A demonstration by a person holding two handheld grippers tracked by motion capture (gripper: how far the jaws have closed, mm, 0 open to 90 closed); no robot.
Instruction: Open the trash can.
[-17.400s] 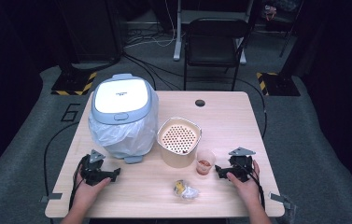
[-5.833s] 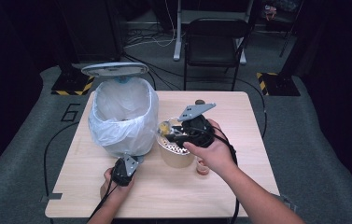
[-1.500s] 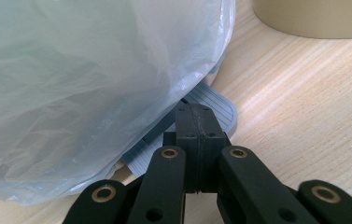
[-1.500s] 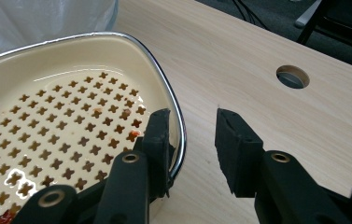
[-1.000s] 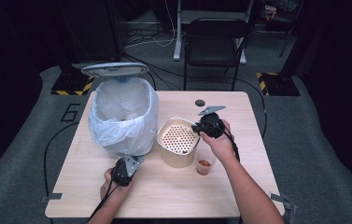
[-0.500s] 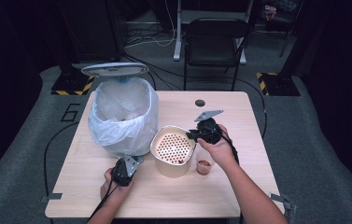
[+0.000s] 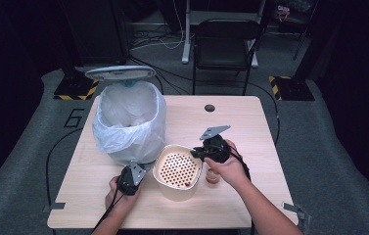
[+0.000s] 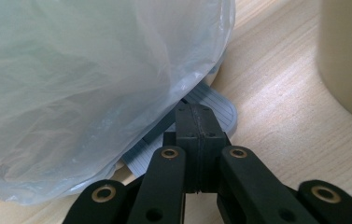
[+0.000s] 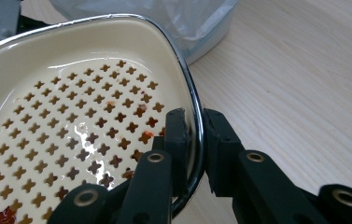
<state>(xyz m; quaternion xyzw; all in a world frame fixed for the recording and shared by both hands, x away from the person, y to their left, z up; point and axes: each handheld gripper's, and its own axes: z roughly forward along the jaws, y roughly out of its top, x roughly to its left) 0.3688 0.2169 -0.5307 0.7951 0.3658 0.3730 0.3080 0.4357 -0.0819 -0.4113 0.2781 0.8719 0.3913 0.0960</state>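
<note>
- Right gripper (image 9: 190, 123) pinches the chrome-edged rim of the cream strainer bowl (image 7: 177, 171), one jaw inside the wall and one outside; this grip gives control of the bowl's tilt, and the bowl sits tipped on the surface (image 7: 250, 122), just beside the bin.
- Left gripper (image 8: 196, 128) has its jaws pressed together with nothing between them; its tips bear on the grey ribbed pedal (image 8: 218, 109) at the foot of the bin; judged purpose: holding the pedal down so the lid stays raised.
- Bin (image 7: 130, 125), lined with a white plastic bag, stands at the left of the surface; its lid (image 7: 121, 72) is up, leaving the mouth free to receive waste.
- Strainer bowl's perforated floor carries wet reddish scraps near the lower edge; judged reason for the hold: the remains are meant for the bin.
- Small cup (image 7: 213, 176) with brownish contents stands on the surface just beside the bowl, under the right hand.
</note>
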